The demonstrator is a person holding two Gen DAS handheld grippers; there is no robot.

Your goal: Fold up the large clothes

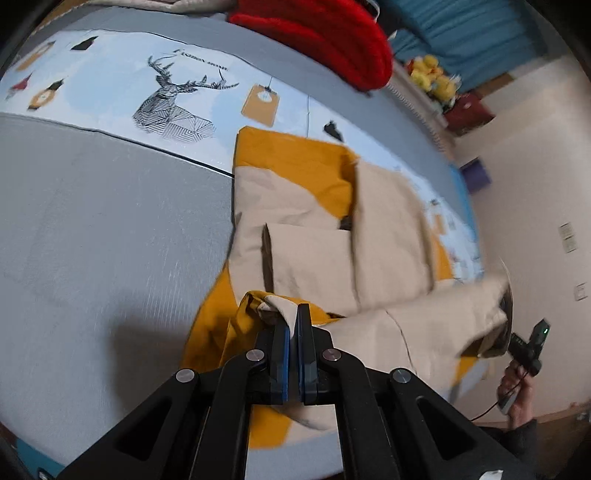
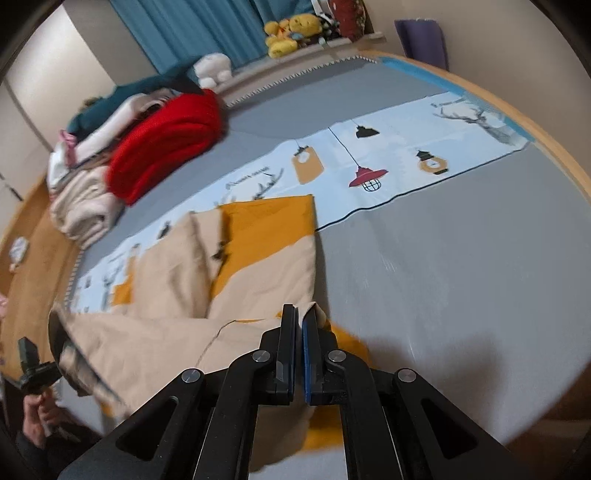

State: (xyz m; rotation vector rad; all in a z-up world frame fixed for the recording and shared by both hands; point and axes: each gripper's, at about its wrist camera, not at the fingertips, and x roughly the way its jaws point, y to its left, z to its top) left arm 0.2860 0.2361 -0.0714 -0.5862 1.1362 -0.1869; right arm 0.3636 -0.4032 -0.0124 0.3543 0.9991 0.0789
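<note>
Garment (image 1: 317,206) of beige and mustard cloth is lying partly folded on the grey bed (image 1: 110,229), overlapping its pale blue printed band (image 1: 177,92). Left gripper (image 1: 294,325) is pinching 1 near corner between closed fingers, and right gripper (image 2: 299,328) is clamping another near edge likewise. A red knit (image 2: 166,144) is sitting beyond, on piled clothes (image 2: 85,206).

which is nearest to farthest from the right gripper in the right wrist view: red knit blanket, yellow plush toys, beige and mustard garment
1. Beige and mustard garment, clamped in the right gripper.
2. Red knit blanket, upper left on the bed.
3. Yellow plush toys, far back on the ledge by the curtain.
</note>
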